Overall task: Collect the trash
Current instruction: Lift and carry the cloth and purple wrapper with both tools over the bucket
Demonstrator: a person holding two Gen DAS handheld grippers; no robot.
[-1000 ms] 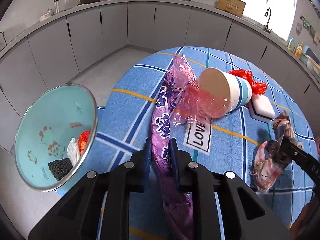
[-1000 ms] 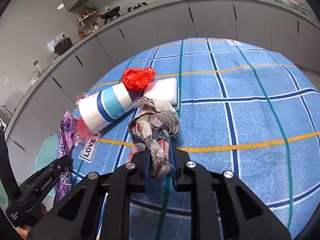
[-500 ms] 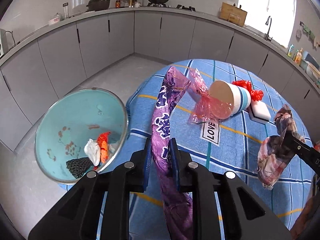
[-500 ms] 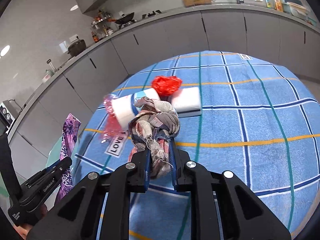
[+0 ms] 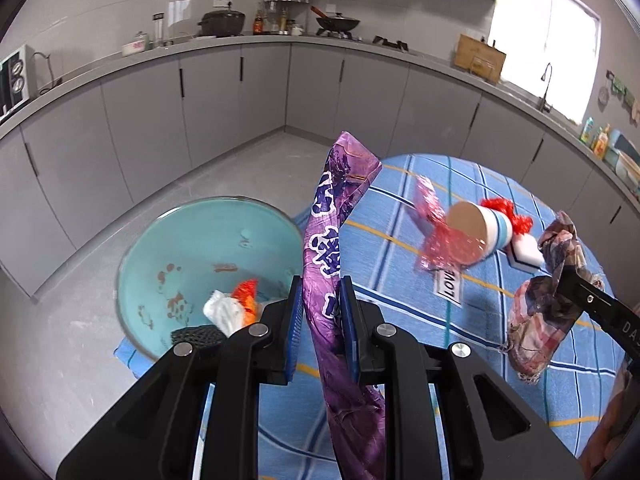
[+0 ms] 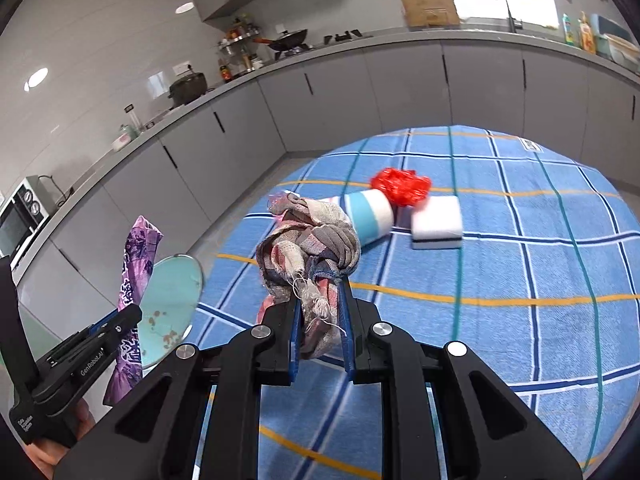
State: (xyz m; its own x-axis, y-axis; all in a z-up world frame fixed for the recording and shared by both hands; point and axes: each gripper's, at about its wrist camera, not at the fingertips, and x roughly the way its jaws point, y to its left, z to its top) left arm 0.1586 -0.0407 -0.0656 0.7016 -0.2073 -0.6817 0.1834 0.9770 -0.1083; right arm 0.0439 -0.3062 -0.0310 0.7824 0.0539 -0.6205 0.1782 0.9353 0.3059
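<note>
Two tools are in view, each clamped on a piece of trash. The left tool [image 5: 318, 320] grips a long purple wrapper [image 5: 332, 236] between its blue pads; the wrapper stands up past the fingertips and hangs down below them, clear of the tabletop [image 5: 500, 380]. The right tool [image 6: 320, 320] pinches a crumpled checked rag [image 6: 312, 248], which bunches above the fingertips with frayed threads trailing. A teal bin [image 5: 192, 248] sits on the floor just beside the tabletop edge, below and left of the left tool, holding white, orange and black scraps. On the blue checked cloth lie a paper cup [image 6: 368, 216] on its side, a red plastic wad [image 6: 400, 186] touching it, a white sponge [image 6: 436, 222] just beside both, and pink film [image 5: 440, 240] at the cup's mouth.
</note>
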